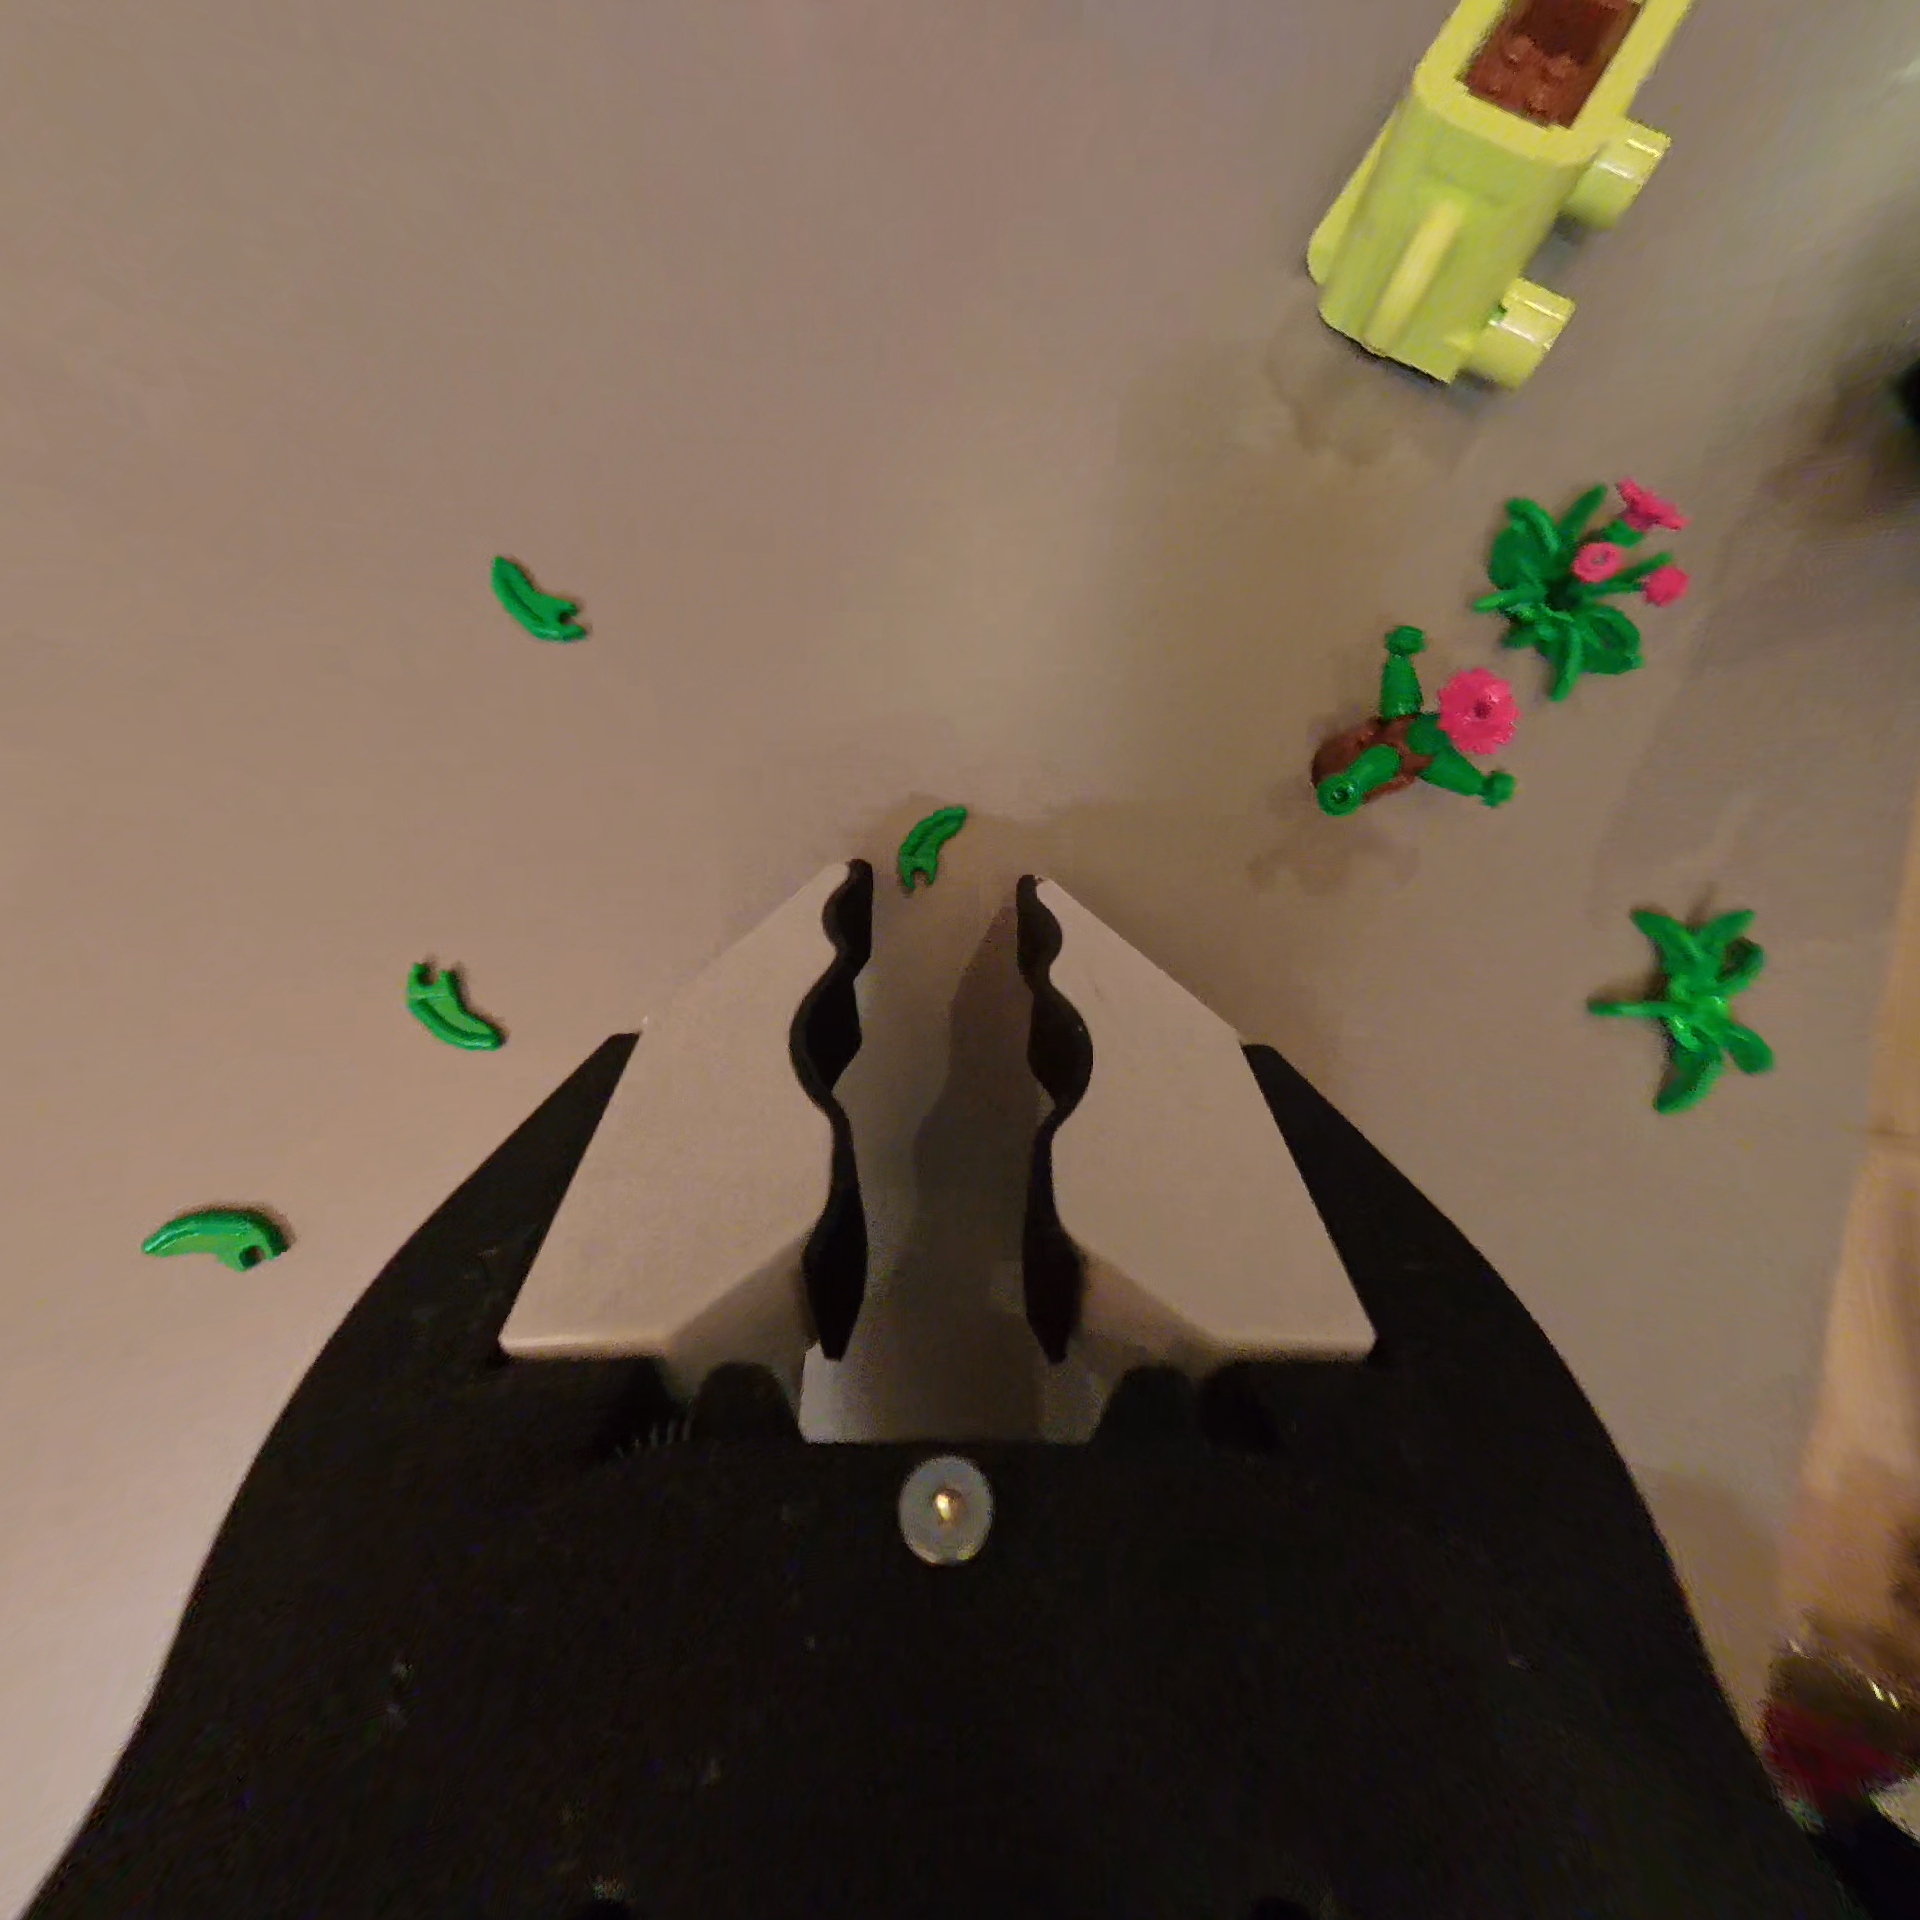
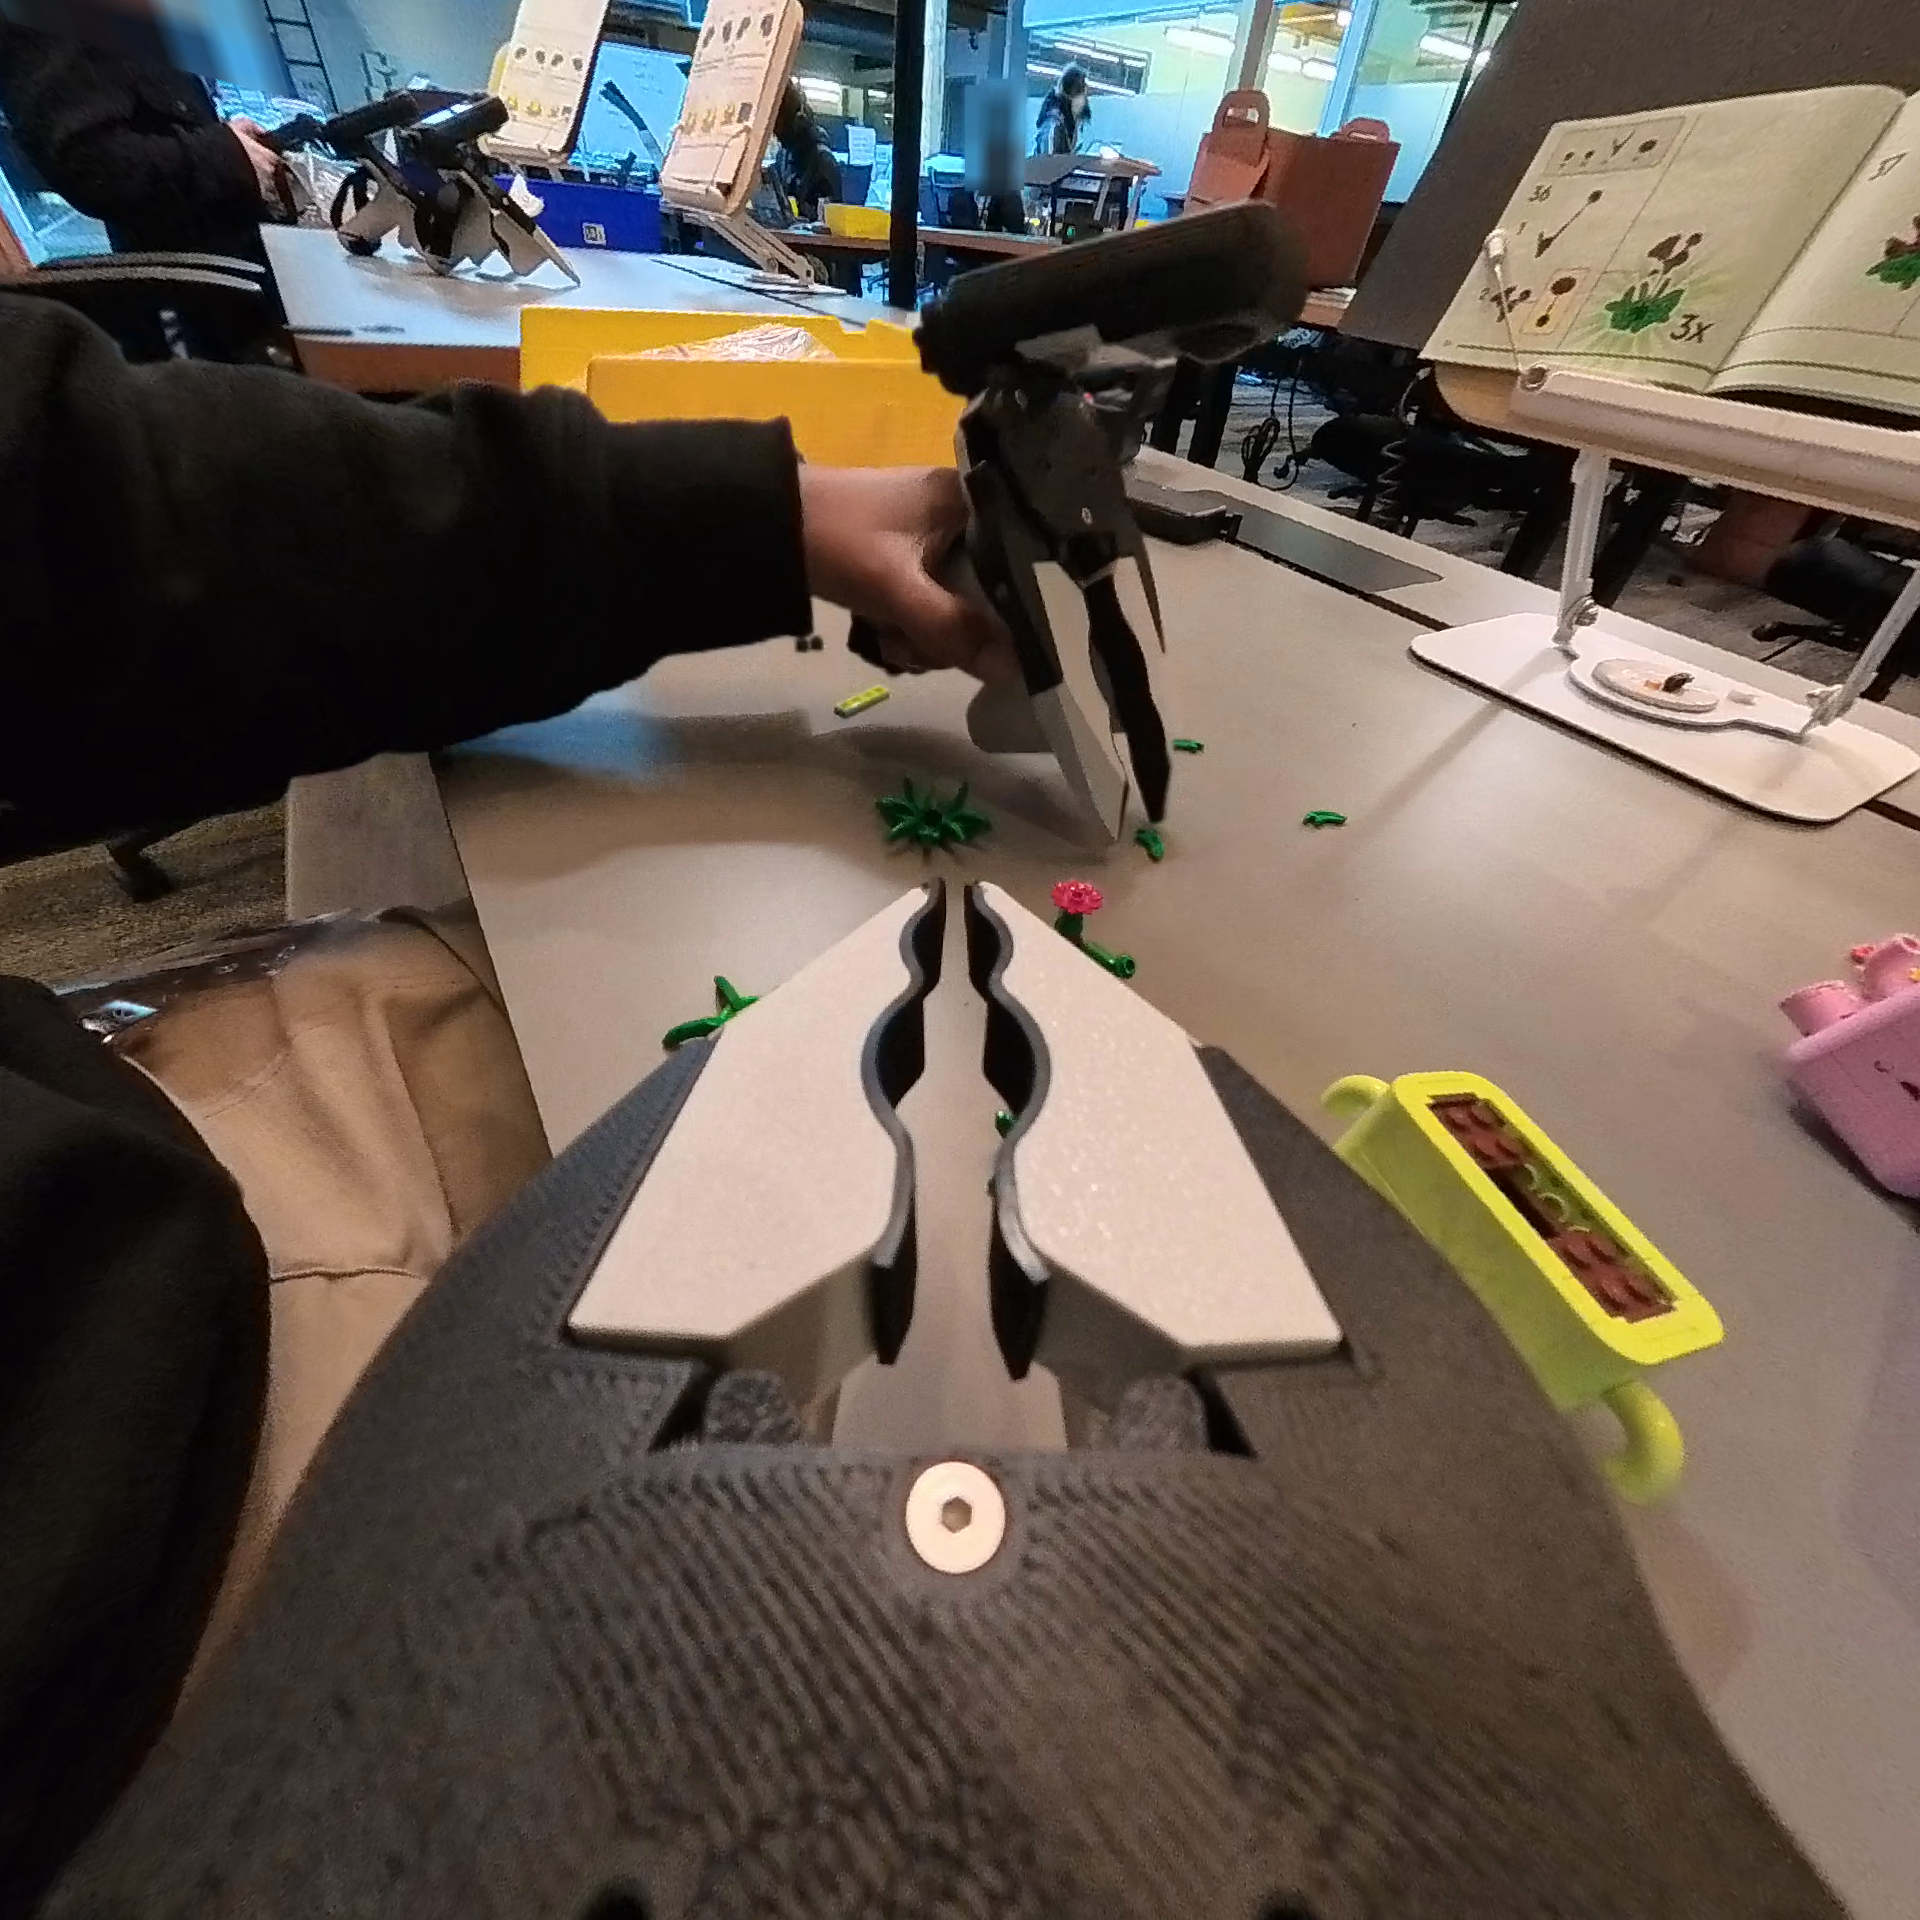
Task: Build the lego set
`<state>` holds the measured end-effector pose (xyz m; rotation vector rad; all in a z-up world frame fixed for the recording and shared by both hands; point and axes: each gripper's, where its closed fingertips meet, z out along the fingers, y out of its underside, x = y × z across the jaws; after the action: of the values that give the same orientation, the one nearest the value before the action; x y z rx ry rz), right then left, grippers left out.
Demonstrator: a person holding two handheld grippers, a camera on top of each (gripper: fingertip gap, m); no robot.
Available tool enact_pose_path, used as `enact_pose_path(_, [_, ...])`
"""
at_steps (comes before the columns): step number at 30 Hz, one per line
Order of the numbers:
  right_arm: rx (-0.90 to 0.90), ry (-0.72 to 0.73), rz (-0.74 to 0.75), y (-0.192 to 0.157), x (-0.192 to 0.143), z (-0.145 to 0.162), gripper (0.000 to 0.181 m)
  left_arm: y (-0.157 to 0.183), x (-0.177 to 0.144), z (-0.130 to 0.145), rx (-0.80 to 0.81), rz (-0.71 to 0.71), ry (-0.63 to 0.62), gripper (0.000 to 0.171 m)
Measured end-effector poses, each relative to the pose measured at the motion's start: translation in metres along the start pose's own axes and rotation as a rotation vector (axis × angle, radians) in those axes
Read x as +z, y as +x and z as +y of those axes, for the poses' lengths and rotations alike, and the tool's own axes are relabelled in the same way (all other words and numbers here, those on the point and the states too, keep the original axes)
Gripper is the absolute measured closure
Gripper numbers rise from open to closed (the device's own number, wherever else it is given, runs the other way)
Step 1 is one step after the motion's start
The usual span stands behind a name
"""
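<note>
Left wrist view: your left gripper [image 1: 943,878] has its fingers narrowly parted, empty; the leaf [image 1: 928,844] lies just ahead between the tips, long axis roughly along them. Right gripper [image 2: 954,891] is farther, nearly closed.

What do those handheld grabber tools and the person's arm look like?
Each gripper has a black, textured plastic body with one round central screw. Its two light grey, wedge-shaped fingers carry wavy black inner pads. The left gripper has a bulky black top. The sleeve is black.

On the worktop [image 1: 727,364], loose leaves [image 1: 535,601] lie left, flower sprigs [image 1: 1574,587] right, planter box [image 1: 1455,208] behind them, one leaf [image 1: 930,844] just before the left tool [image 1: 940,883].
</note>
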<state>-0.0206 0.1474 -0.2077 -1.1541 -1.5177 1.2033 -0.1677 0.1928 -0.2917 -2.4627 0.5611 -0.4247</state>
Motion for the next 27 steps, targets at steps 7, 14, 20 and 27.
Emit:
enact_pose_path(7, [-0.001, 0.005, 0.005, 0.0, -0.001, -0.001, 0.18, -0.004, -0.005, -0.006, 0.019, -0.03, 0.016, 0.151])
enact_pose_path(14, [-0.004, 0.012, 0.011, 0.001, -0.001, -0.001, 0.179, -0.01, 0.005, -0.002, 0.01, -0.099, 0.002, 0.166])
enact_pose_path(20, [-0.02, 0.005, 0.003, -0.002, 0.0, -0.001, 0.175, -0.001, 0.003, -0.005, 0.009, -0.099, 0.037, 0.17])
enact_pose_path(27, [-0.054, -0.014, 0.036, 0.005, -0.003, 0.003, 0.174, 0.015, -0.011, -0.009, 0.004, -0.104, 0.089, 0.171])
